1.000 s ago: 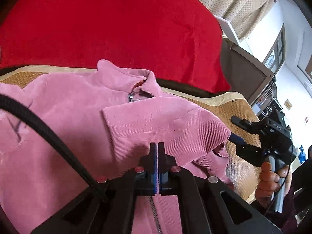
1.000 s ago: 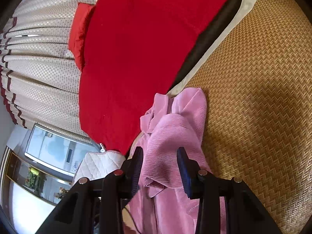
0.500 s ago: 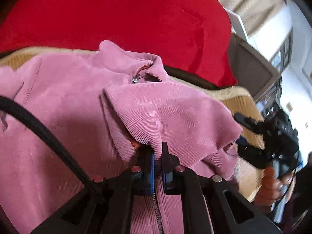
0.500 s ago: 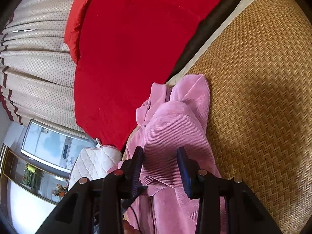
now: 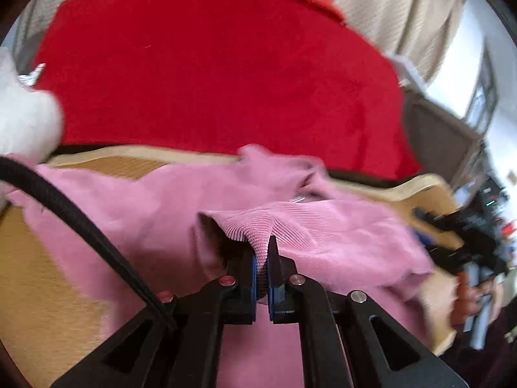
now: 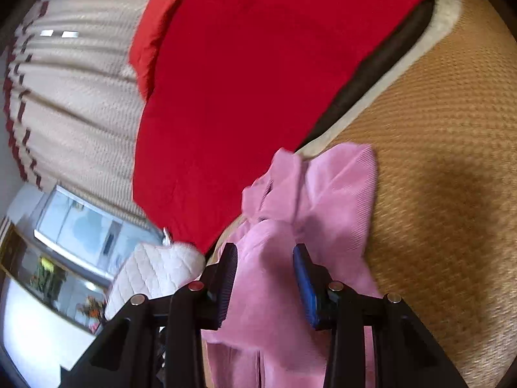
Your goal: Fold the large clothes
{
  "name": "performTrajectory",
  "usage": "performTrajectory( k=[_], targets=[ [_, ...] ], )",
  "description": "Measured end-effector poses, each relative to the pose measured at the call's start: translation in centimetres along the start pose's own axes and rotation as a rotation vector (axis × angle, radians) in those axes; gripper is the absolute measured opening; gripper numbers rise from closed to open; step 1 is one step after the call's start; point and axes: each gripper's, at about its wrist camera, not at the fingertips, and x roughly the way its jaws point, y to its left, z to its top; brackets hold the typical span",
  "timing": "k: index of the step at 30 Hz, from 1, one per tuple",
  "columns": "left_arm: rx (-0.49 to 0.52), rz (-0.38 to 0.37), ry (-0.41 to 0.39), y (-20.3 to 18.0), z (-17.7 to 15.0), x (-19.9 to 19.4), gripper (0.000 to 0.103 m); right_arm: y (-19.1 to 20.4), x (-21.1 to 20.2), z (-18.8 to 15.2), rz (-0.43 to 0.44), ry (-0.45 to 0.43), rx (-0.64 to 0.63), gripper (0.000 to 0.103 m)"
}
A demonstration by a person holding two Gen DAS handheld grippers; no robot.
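A pink corduroy zip jacket (image 5: 155,216) lies on a woven straw mat (image 5: 38,274). My left gripper (image 5: 262,258) is shut on a fold of its sleeve (image 5: 310,226) and holds it lifted above the jacket body. In the right wrist view the jacket (image 6: 323,194) lies bunched ahead, collar toward the red blanket. My right gripper (image 6: 265,278) is open, its jaws on either side of pink fabric below them, not pinching it. The right gripper also shows in the left wrist view (image 5: 465,242), at the jacket's right edge.
A red blanket (image 5: 210,64) covers the bed beyond the mat (image 6: 452,161). A white quilted pillow (image 6: 152,274) lies at the left, also in the left wrist view (image 5: 22,119). Beige curtains (image 6: 74,103) hang behind. A black cable (image 5: 80,223) crosses the left view.
My left gripper has lifted the pinched sleeve fold higher off the jacket and pulled it back. The right gripper has stayed open and shifted slightly over the fabric.
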Motion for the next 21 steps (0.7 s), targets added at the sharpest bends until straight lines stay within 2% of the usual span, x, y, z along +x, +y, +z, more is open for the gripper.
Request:
performTrajectory(
  k=[3, 4, 6, 8, 9, 12, 14, 16, 18, 19, 21],
  targets=[
    [-0.007, 0.015, 0.054, 2.0, -0.4, 0.1, 0.005, 1.6, 1.9, -1.1, -0.024, 0.056, -0.065, 0.04],
    [-0.023, 0.019, 0.065, 2.7, -0.4, 0.0, 0.009, 2.2, 2.8, -1.6, -0.056, 0.088, -0.096, 0.04],
    [-0.048, 0.0, 0.06, 3.6, -0.4, -0.7, 0.026, 2.3, 4.3, -2.4, -0.091, 0.151, -0.109, 0.04],
    [-0.067, 0.017, 0.015, 4.6, -0.2, -2.0, 0.065, 1.8, 6.2, -3.9, -0.16, 0.241, -0.114, 0.039],
    [-0.078, 0.035, -0.019, 5.4, -0.1, -2.8, 0.069, 1.8, 6.5, -4.2, -0.182, 0.249, -0.123, 0.039],
    [-0.138, 0.079, -0.073, 7.8, 0.1, -4.5, 0.071, 3.1, 5.9, -4.6, -0.194, 0.218, -0.194, 0.039],
    [-0.228, 0.115, -0.091, 10.6, 0.2, -5.2, 0.077, 4.3, 5.2, -4.8, -0.137, 0.189, -0.228, 0.039],
    [-0.357, 0.167, -0.104, 14.1, 0.0, -5.4, 0.077, 4.8, 5.0, -4.9, -0.102, 0.18, -0.242, 0.04],
    [-0.471, 0.219, -0.112, 16.8, -0.4, -5.4, 0.077, 5.0, 6.1, -5.4, -0.109, 0.227, -0.254, 0.04],
    [-0.503, 0.233, -0.109, 17.6, -0.5, -5.3, 0.077, 4.7, 7.2, -5.8, -0.152, 0.272, -0.26, 0.04],
    [-0.555, 0.253, -0.084, 19.2, -0.6, -4.6, 0.078, 4.5, 7.9, -6.2, -0.164, 0.286, -0.262, 0.04]
  ],
)
